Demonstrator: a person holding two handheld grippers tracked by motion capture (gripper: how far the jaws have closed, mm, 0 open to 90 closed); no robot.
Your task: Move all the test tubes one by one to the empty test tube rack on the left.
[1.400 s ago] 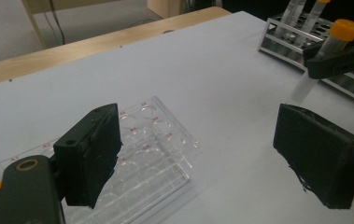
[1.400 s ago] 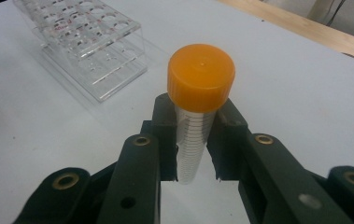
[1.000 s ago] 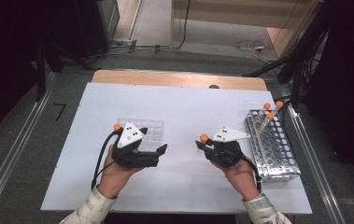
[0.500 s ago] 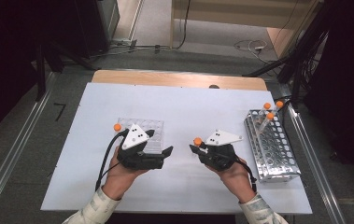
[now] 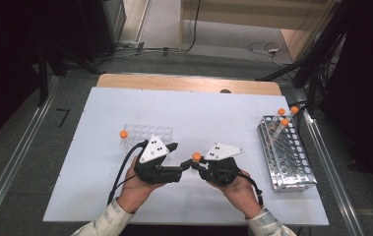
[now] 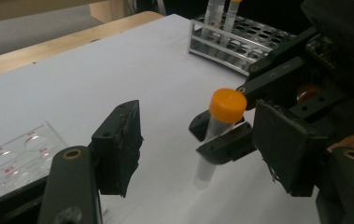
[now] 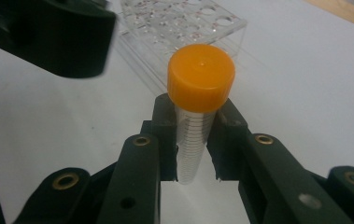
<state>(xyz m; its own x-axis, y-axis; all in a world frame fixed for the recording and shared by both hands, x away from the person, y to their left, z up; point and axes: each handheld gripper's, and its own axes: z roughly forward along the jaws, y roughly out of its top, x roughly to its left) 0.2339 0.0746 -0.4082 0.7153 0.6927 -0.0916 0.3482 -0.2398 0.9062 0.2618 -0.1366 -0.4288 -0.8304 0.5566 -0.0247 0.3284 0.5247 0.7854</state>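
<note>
Both my claws have drawn together at the desk's [image 5: 100, 113] front middle since a second ago.
My right claw [image 7: 195, 135] is clamped on an upright orange-capped tube [image 7: 198, 107]; my left claw [image 6: 198, 149], half open, has just been closing, the tube between its jaws, untouched, near the clear tray [image 5: 147, 132].

Two grippers [image 5: 174, 164] [image 5: 201, 164]; five orange-capped tubes [image 5: 196, 157], seemingly three of them in metal rack; one metal rack [image 5: 292, 167]; one clear rack [image 5: 149, 132]; one white board [image 5: 199, 113].
</note>
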